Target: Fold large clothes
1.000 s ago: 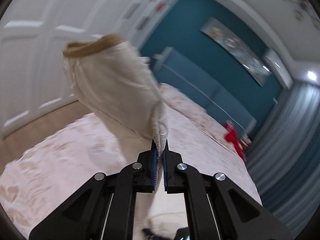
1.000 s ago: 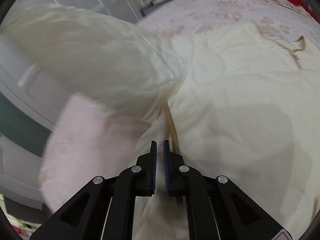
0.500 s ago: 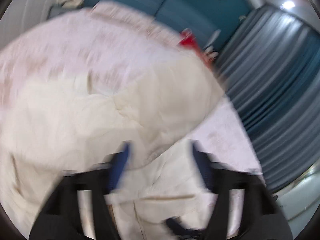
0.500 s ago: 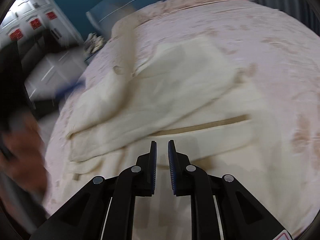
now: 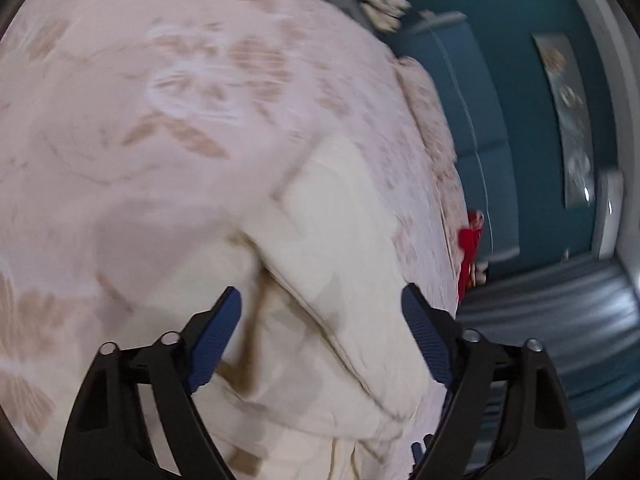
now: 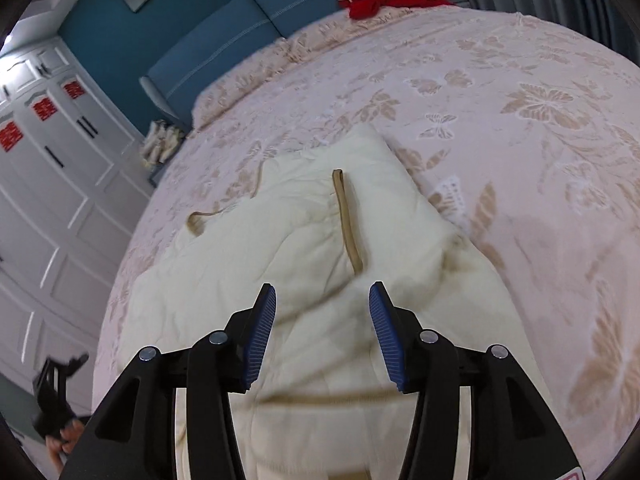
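Cream padded cloth, the garment (image 6: 320, 248) lies partly folded on the bed (image 6: 520, 120), its long axis running from 6 toward 12 o'clock in the right wrist view, a tan strap (image 6: 348, 220) along it. Right claw (image 6: 322, 300) hangs spread just above its near end, jaws having just opened, pinching nothing. Left claw (image 5: 320, 304) is spread wide too, just opened, over a folded edge, nothing gripped. Both look about equally near.

Teal wall (image 6: 100, 20), white wardrobe (image 6: 48, 184) (red emblems), grey curtains (image 5: 560, 320) — floral bedspread (image 6: 500, 100)
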`<state>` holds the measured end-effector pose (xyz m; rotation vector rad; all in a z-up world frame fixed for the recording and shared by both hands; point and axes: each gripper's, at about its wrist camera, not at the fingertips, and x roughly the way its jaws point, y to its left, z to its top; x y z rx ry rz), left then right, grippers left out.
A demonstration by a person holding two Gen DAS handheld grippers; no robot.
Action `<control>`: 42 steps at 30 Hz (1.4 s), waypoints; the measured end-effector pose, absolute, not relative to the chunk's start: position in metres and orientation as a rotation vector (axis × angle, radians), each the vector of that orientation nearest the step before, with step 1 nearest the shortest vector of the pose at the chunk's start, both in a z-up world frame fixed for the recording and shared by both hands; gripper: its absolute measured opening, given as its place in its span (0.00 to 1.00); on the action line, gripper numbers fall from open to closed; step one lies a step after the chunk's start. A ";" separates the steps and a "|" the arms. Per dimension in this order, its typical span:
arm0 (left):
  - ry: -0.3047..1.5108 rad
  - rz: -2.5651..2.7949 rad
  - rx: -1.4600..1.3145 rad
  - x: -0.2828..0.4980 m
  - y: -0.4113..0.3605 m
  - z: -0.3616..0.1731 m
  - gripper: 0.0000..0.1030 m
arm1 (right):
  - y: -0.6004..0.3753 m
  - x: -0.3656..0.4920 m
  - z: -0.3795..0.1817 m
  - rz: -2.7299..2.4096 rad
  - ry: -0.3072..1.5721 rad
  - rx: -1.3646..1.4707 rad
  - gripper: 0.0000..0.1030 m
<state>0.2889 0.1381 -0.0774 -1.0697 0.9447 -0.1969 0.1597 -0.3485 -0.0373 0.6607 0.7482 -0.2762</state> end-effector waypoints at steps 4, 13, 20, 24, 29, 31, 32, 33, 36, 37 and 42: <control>0.989 -0.201 -1.190 0.302 0.142 -0.103 0.63 | -0.353 0.190 -0.058 -0.259 0.814 0.713 0.48; 1.018 -0.107 -1.225 0.326 0.147 -0.119 0.40 | -0.349 0.185 -0.002 -0.106 0.655 0.747 0.01; 1.007 -0.064 -1.158 0.318 0.144 -0.118 0.29 | -0.357 0.185 0.013 -0.163 0.790 0.536 0.17; 1.003 -0.058 -1.138 0.315 0.142 -0.120 0.27 | -0.351 0.197 -0.031 -0.211 0.860 0.542 0.53; 1.016 -0.058 -1.148 0.317 0.144 -0.120 0.27 | -0.348 0.224 -0.066 -0.217 0.922 0.603 0.54; 1.022 -0.052 -1.148 0.320 0.143 -0.120 0.23 | -0.345 0.231 -0.067 -0.159 0.918 0.630 0.09; 1.026 -0.054 -1.141 0.320 0.143 -0.119 0.16 | -0.343 0.231 -0.062 -0.138 0.905 0.662 0.09; 1.022 -0.058 -1.130 0.320 0.144 -0.115 0.10 | -0.342 0.228 -0.048 -0.121 0.857 0.674 0.08; 0.951 -0.083 -1.046 0.312 0.151 -0.080 0.06 | -0.340 0.200 0.021 -0.040 0.687 0.654 0.07; 0.934 -0.103 -1.029 0.309 0.152 -0.071 0.06 | -0.340 0.191 0.033 -0.034 0.661 0.630 0.07; 0.918 -0.118 -0.775 0.289 0.131 -0.058 0.06 | -0.336 0.184 -0.018 -0.151 0.858 0.432 0.07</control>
